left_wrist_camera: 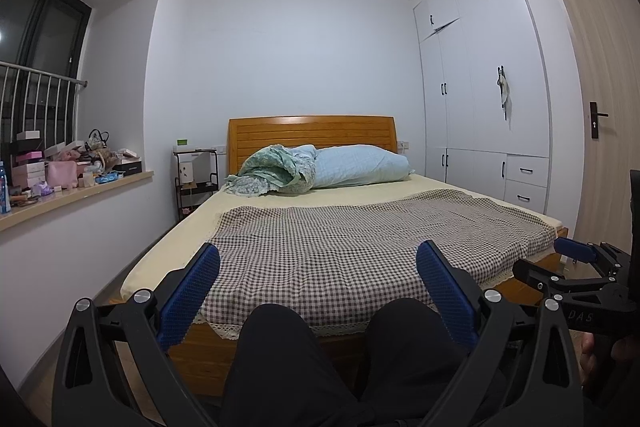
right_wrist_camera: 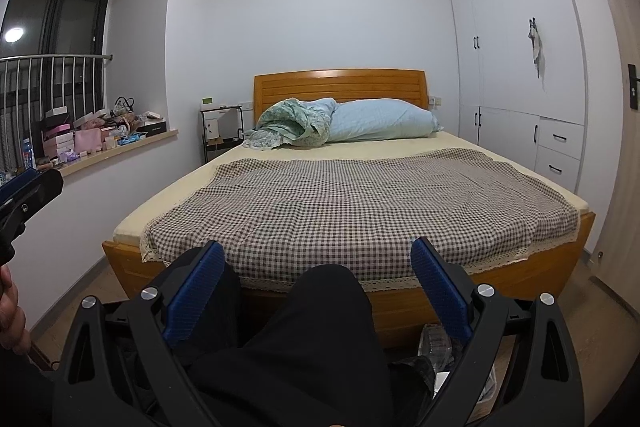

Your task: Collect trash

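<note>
1. Two tools are held low in front of a bed (left_wrist_camera: 360, 255), above the person's legs in black trousers (left_wrist_camera: 280, 355).
2. The left tool (left_wrist_camera: 318, 259) is released: its blue pads (left_wrist_camera: 192, 291) stand wide apart and nothing is between them.
3. The right tool (right_wrist_camera: 317, 255) is also released, with its blue pads (right_wrist_camera: 436, 287) far from each other and nothing between them.
4. In the left wrist view the right tool appears at the right edge, and the letters "DAS" are readable on its black body; a hand (left_wrist_camera: 600, 347) holds it from below.
5. In the right wrist view the left tool shows at the left edge, with a hand (right_wrist_camera: 12, 311) below it.
6. The only thing that looks like trash is a crumpled clear plastic wrapper (right_wrist_camera: 436, 345) on the floor by the foot of the bed, seen just under the right pad of the right tool. It is partly hidden.
7. A checked cloth (right_wrist_camera: 360, 211) covers the near part of the bed; a pale blue pillow (right_wrist_camera: 384, 119) and a green bundled blanket (right_wrist_camera: 292, 125) lie at the wooden headboard (right_wrist_camera: 340, 87).
8. The windowsill (left_wrist_camera: 80, 191) at the left carries many boxes and bags; their labels are too small to read.
9. A white wardrobe (left_wrist_camera: 480, 87) stands at the right.
</note>
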